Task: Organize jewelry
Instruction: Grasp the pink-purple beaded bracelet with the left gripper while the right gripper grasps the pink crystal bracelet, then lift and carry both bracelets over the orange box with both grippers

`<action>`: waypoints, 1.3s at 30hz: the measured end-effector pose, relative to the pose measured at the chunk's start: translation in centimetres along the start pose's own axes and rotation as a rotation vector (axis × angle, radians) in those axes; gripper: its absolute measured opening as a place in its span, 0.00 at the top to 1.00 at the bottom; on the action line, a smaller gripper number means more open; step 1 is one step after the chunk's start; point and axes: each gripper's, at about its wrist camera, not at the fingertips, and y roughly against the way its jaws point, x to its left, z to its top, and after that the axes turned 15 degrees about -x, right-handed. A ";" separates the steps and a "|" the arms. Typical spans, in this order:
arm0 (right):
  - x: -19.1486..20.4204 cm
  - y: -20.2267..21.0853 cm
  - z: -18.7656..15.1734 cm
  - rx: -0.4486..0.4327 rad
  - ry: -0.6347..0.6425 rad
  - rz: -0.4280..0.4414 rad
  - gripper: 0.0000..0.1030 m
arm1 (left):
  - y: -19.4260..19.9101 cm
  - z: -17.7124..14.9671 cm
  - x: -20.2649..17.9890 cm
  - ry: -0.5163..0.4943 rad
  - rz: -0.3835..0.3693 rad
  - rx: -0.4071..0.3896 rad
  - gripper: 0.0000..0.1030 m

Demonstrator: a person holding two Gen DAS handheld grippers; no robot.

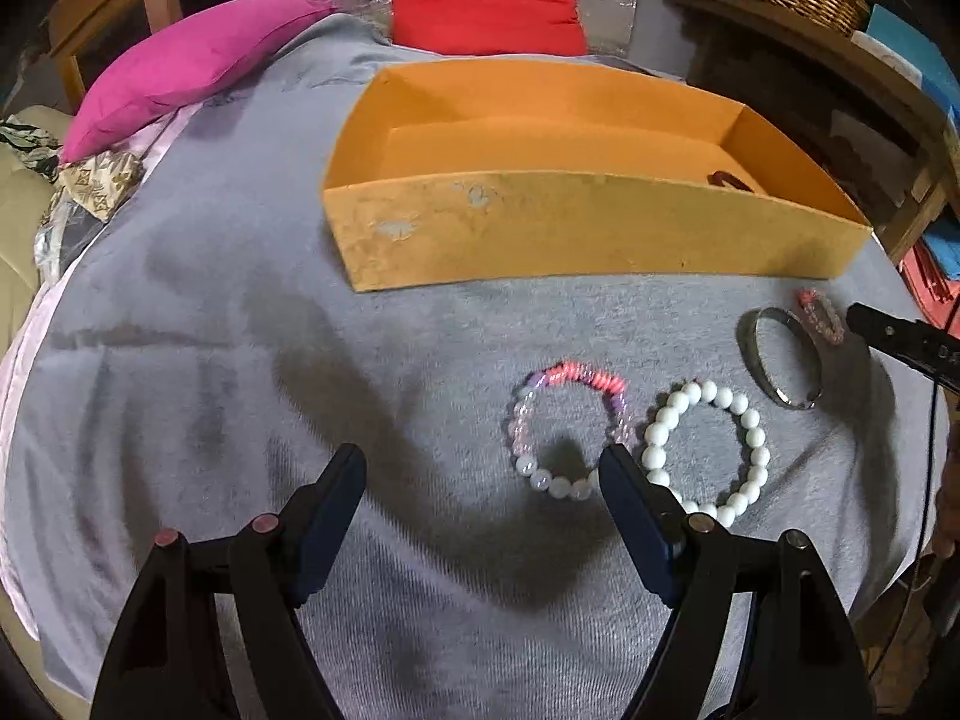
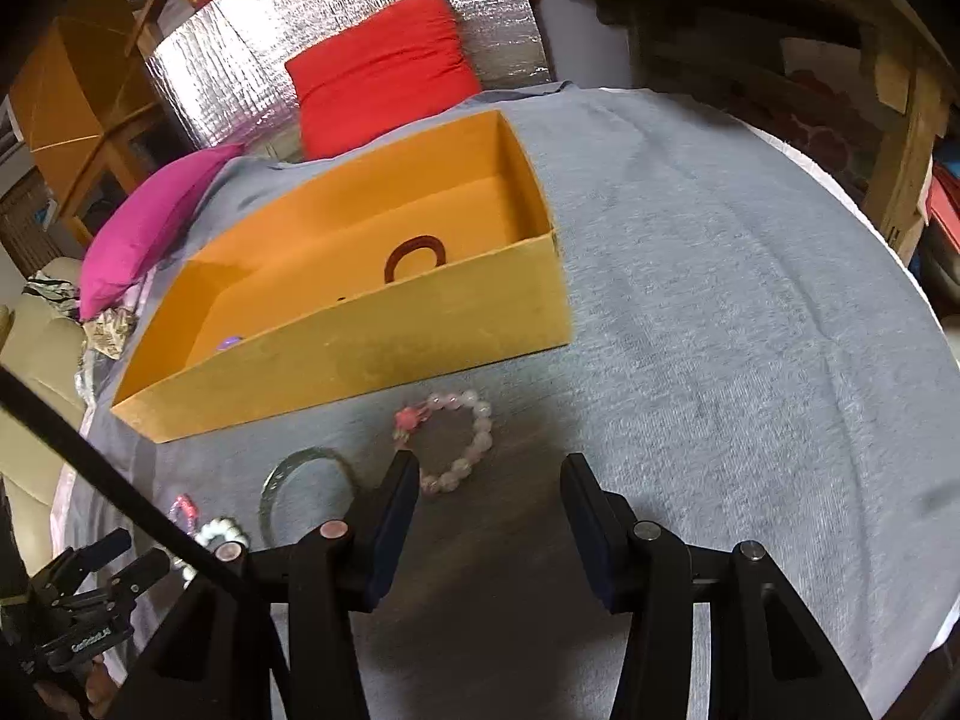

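Left gripper [image 1: 483, 468] and right gripper [image 2: 489, 477] both spread, empty, over bracelets at lower frame; orange box [image 1: 540, 228] beyond.

Both wrist views close, angled down, sharing orange box [image 1: 576, 234] (left frontal, right oblique)

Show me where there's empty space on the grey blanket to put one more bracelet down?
The grey blanket is bare left of the orange box, toward the pink pillow, and bare right of the box in the right wrist view. It is crowded in front of the box: the pink-and-clear bracelet, white bead bracelet and silver bangle lie close together there.
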 end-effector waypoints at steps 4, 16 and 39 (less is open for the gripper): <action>0.5 -1.1 0.7 -0.007 0.030 -0.008 0.49 | -0.5 0.7 0.9 0.035 -0.039 -0.006 0.24; 2.9 -3.2 -0.2 -0.006 0.242 -0.118 0.83 | -2.0 0.8 1.3 0.041 -0.121 0.001 0.59; 1.8 0.1 -2.2 0.011 0.164 -0.068 0.89 | 0.6 -0.9 3.3 0.077 -0.133 -0.059 0.93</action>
